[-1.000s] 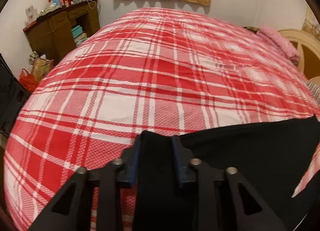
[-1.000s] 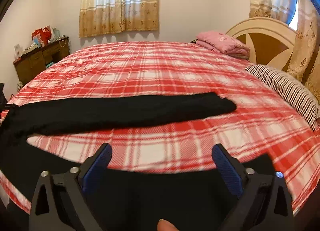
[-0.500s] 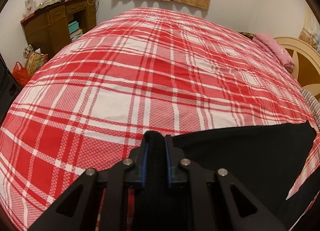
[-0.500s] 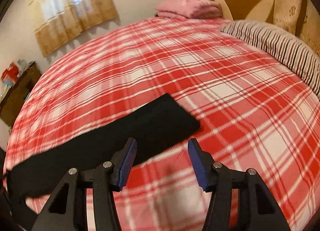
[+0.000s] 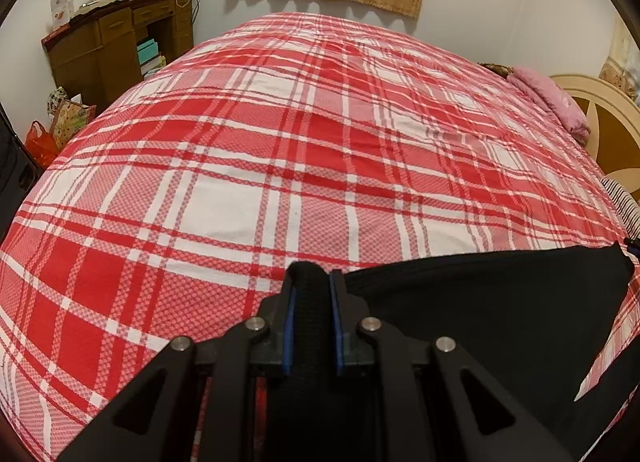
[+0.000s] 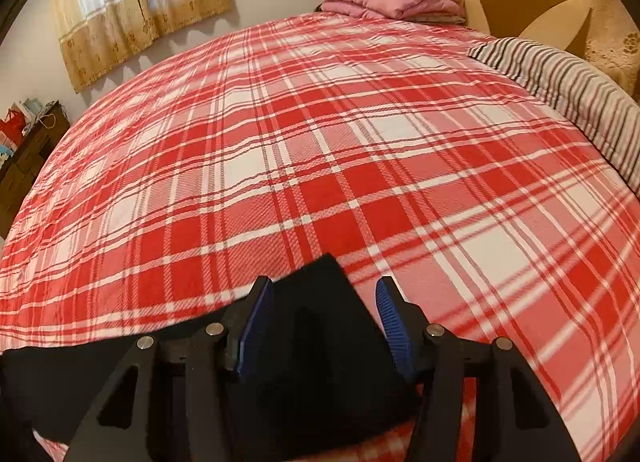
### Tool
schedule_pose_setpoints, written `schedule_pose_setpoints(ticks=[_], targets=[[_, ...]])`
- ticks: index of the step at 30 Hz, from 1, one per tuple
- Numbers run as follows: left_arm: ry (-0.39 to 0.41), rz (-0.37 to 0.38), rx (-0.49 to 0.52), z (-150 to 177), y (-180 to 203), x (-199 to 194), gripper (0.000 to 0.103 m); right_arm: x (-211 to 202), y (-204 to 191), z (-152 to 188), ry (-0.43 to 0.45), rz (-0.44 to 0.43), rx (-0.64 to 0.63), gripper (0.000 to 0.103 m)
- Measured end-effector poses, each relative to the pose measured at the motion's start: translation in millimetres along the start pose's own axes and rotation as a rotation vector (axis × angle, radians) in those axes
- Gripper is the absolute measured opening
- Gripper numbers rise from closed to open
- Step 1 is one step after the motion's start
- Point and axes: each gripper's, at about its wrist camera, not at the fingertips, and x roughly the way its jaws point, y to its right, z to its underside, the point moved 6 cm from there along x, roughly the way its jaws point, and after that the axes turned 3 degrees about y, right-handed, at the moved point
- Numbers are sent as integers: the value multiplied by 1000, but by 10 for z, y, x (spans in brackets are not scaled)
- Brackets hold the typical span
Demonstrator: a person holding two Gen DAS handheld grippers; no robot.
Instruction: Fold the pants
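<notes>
1. While the left tongs [image 5: 311, 294] are clamped tight on a thick bunch of the black pants [image 5: 500, 302] at the bottom centre of the left view, the cloth runs off to the lower right across the plaid bed [image 5: 280, 141], so that end looks secure; hold it put.
2. Over on the right view, the right tongs [image 6: 325, 312] stand open, blue pads either side of the pants' end [image 6: 320, 326], which sits low in the frame between them, its corner poking up past the tips. Nothing gripped there yet, by my reading.
3. The job now, I'd say, is to close on that end. Push in deep enough to catch every layer, not just the top one.
4. Keep the tips low to the bed [image 6: 360, 141] so the bottom layer isn't missed, but don't pinch the plaid cover with it.
5. Grip square to the hem; a slanted bite will likely twist the fold.
6. Once both ends are held, lift evenly so the black cloth hangs taut rather than sagging in the middle.
</notes>
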Motion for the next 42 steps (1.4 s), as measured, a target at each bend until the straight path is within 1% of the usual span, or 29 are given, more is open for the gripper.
schedule_pose_setpoints(ticks=[5, 7, 8, 9, 12, 13, 15, 18, 23, 28, 36, 42], targets=[[-2, -9, 7, 6, 21, 21, 16, 238, -16, 23, -60, -34, -13, 55], [-3, -13, 10, 7, 31, 25, 16, 290, -47, 51, -67, -35, -34, 55], [-2, -16, 13, 8, 35, 25, 16, 295, -59, 57, -64, -31, -46, 52], [-2, -21, 17, 6, 42, 29, 16, 302, -67, 63, -64, -26, -57, 39], [-6, -36, 31, 3, 65, 42, 16, 305, -50, 64, -64, -24, -63, 16], [-7, -43, 38, 2, 78, 46, 16, 298, -58, 62, -64, -29, -62, 12], [-9, -55, 53, -3, 99, 42, 16, 254, -86, 59, -54, -26, -71, 9], [0, -38, 62, -33, 118, 1, 14, 94, -147, 64, -21, -43, -79, 8], [28, 4, 29, -44, 80, -90, 13, -254, -198, 56, 43, -70, -87, 8], [68, 58, -3, -82, 79, -204, 13, -625, -168, 60, 102, -84, -86, 8], [136, 137, -17, -153, 85, -475, 13, -1118, -85, 169, 159, -89, -100, 7], [178, 194, -6, -151, 115, -708, 12, -1372, -28, 323, 187, -97, -95, 7]])
